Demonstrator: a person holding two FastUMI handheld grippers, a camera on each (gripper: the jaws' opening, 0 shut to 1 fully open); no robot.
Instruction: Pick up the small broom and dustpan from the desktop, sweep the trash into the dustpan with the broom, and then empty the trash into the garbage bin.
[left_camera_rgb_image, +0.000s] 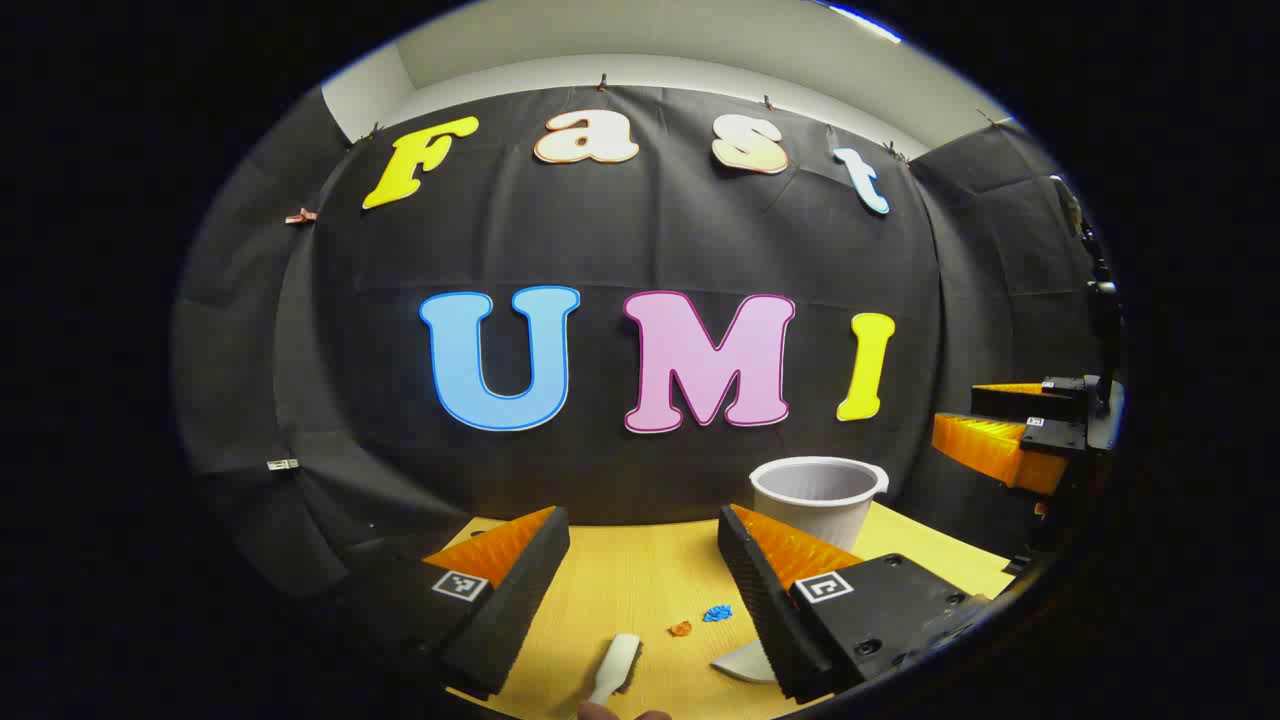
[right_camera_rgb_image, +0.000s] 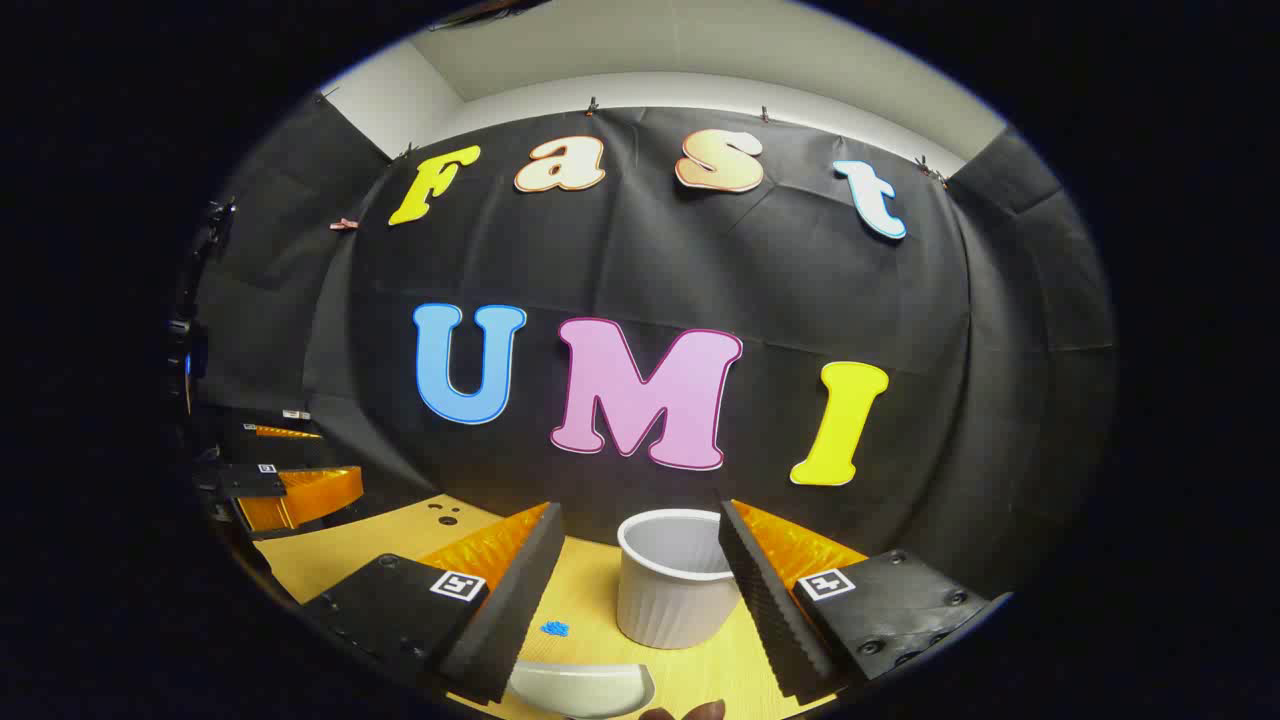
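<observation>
While both grippers' jaws gape empty, the broom (left_camera_rgb_image: 615, 668) and dustpan (right_camera_rgb_image: 583, 690) lie cut off below

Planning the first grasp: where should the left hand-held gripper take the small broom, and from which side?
Probably by its white handle, which lies flat on the desk between the open left hand-held gripper fingers. Come straight down from above, fingers closing across the narrow width. The brush end isn't visible, so confirm orientation first.
</observation>
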